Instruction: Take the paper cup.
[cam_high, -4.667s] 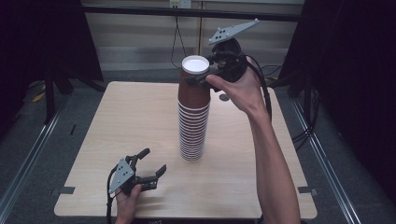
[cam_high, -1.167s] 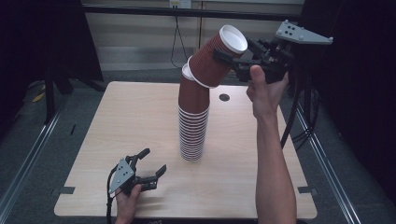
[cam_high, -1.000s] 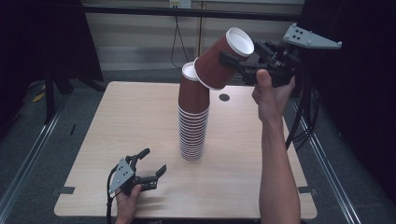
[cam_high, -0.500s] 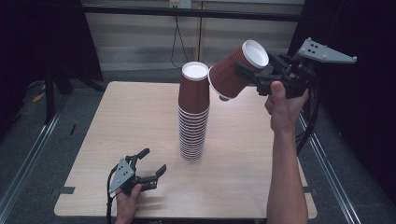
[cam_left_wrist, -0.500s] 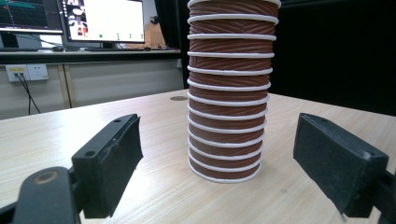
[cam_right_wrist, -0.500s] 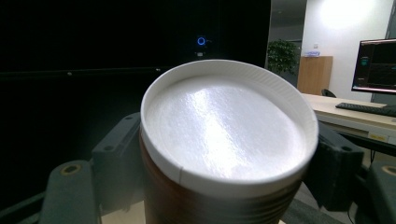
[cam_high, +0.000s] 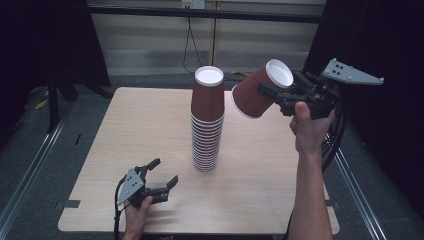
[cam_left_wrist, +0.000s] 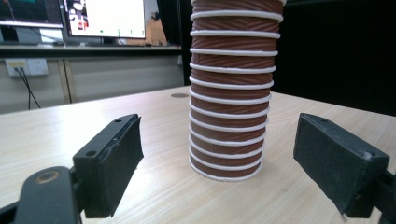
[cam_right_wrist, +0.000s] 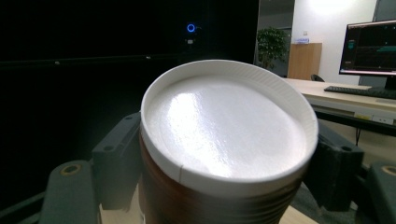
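A tall stack of upside-down brown ribbed paper cups (cam_high: 207, 125) stands in the middle of the wooden table (cam_high: 125, 130). My right gripper (cam_high: 274, 91) is shut on one brown cup (cam_high: 254, 92), held tilted in the air to the right of the stack's top, apart from it. In the right gripper view the cup's white base (cam_right_wrist: 226, 128) faces the camera between the two jaws. My left gripper (cam_high: 162, 174) rests open near the table's front edge, left of the stack. In the left gripper view its fingers (cam_left_wrist: 112, 163) frame the stack's lower cups (cam_left_wrist: 231, 93) from a short distance.
The table ends close to the left hand at the front. Dark curtains and metal floor rails (cam_high: 30, 170) flank the table. A cable (cam_high: 189, 37) hangs down the back wall. Monitors (cam_left_wrist: 107, 18) stand on a desk behind the table.
The right gripper has pulled the top cup off the stack and carried it to the right, clear of the stack. The left gripper has stayed still and open.
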